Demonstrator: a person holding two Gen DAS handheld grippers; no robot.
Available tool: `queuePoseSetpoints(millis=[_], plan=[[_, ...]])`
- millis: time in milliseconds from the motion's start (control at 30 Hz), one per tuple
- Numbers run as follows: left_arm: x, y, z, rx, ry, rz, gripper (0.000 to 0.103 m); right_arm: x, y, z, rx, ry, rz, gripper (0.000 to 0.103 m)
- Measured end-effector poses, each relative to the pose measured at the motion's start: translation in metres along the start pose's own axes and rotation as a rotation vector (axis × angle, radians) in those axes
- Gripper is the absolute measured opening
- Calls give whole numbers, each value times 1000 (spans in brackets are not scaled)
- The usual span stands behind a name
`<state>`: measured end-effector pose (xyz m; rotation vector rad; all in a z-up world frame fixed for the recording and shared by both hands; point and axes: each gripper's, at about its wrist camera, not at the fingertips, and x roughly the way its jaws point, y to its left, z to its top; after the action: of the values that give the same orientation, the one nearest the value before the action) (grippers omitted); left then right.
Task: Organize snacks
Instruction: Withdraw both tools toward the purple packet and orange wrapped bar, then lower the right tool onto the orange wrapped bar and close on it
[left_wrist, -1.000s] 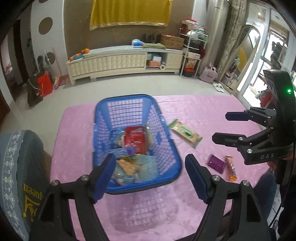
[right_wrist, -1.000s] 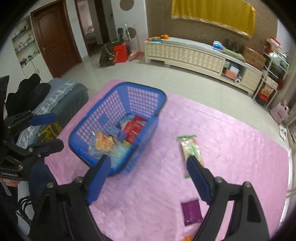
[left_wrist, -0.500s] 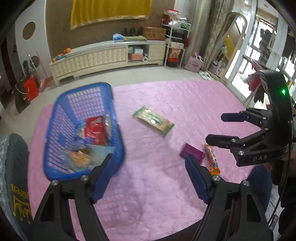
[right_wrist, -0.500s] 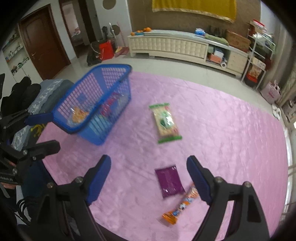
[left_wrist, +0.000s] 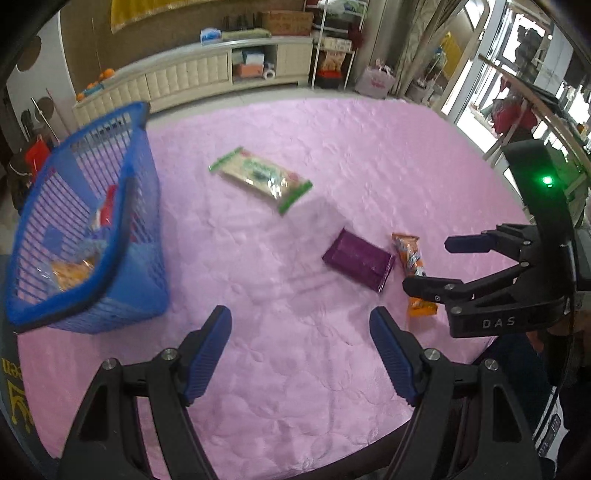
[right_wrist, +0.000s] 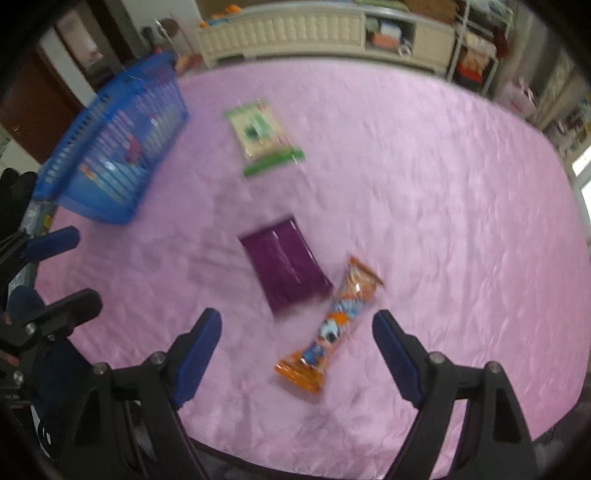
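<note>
tablecloth of quilted pink fabric (left_wrist: 332, 155) carries everything we work on. the blue slatted plastic basket (left_wrist: 140, 258) stands at its left edge, already part full of packets, probably parked there so the middle stays open for reaching. the three snacks not yet binned lie well apart from it: the long green-edged clear cracker packet (left_wrist: 260, 179) farthest, the flat purple foil pouch (right_wrist: 284, 267) touching the orange printed snack bar wrapper (right_wrist: 332, 326). our right gripper (right_wrist: 297, 352) hovers with fingers spread wide and empty, framing the bar, likely our next pick. our left gripper (left_wrist: 301, 350) hangs equally spread, grasping nothing.
</note>
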<state>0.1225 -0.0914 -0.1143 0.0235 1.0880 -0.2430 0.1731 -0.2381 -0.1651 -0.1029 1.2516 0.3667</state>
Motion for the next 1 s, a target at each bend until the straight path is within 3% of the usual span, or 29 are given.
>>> queuePoseSetpoints(millis=[300,333,433,600,667,833,1000], plan=[[31,-2,-2,-7,73,-26,76,44,-21,4,109,96,47,87],[32,-1,-2,-8,77,-26,76,45,-22,5,110,87,32,83],[36,-1,2,-21,86,-34,76,49,-28,4,115,91,16,55],[48,3,9,-83,103,-48,76,51,-29,0,58,91,-8,38],[55,4,13,-127,118,-60,76,50,-33,-4,46,85,-15,24],[67,-6,19,-172,137,-84,76,47,-42,-12,13,84,32,22],[75,-23,26,-85,133,-97,76,28,-65,-24,67,17,44,20]])
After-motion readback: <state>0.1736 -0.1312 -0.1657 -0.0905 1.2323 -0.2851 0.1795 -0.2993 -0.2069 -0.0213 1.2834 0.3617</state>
